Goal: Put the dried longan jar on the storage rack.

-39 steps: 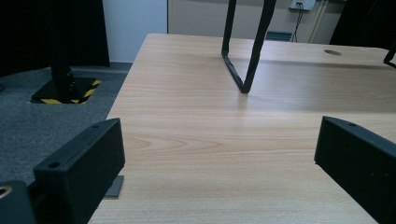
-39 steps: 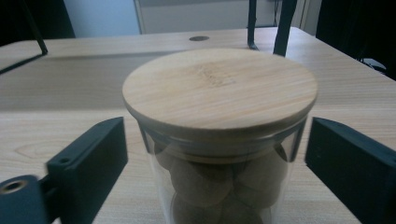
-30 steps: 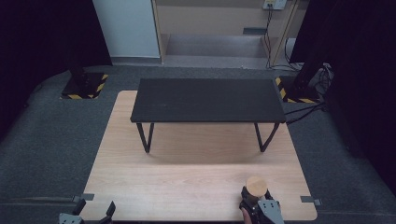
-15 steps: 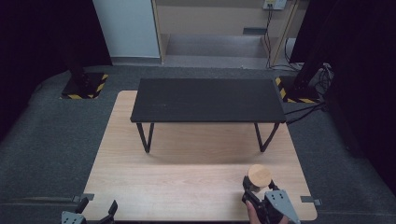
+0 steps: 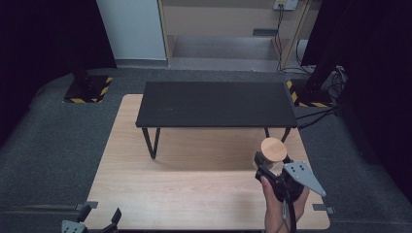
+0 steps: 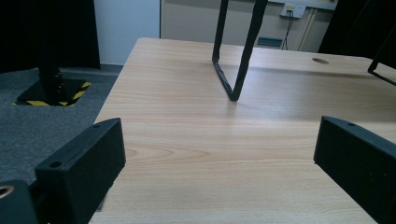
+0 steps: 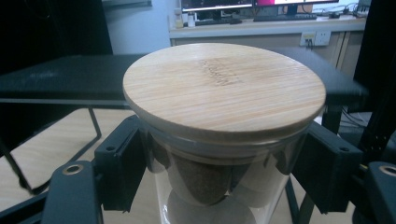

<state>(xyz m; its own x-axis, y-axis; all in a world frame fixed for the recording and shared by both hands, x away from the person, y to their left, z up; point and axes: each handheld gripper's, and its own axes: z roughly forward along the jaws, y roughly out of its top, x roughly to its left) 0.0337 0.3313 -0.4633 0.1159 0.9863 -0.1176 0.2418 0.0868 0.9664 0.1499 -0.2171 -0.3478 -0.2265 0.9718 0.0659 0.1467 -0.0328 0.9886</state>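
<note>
A clear glass jar (image 7: pixel 205 186) with a round bamboo lid (image 5: pixel 273 149) is held upright in my right gripper (image 5: pixel 272 167), whose jaws are shut on its sides just under the lid (image 7: pixel 224 86). Something brown shows inside the glass. A person's hand (image 5: pixel 279 208) carries this gripper above the front right part of the wooden board (image 5: pixel 194 194). My left gripper (image 5: pixel 97 221) sits low at the board's front left edge, open, with only bare wood (image 6: pixel 219 154) between its jaws.
A low black table (image 5: pixel 216 103) on thin metal legs (image 6: pixel 238 51) stands across the far half of the board. Grey carpet surrounds the board. Black stand bases with yellow-black tape (image 5: pixel 87 90) sit at the back left and back right, with cables at the right.
My right gripper has carried the jar up and away from the front edge, a little to the right. The left gripper has stayed where it was.
</note>
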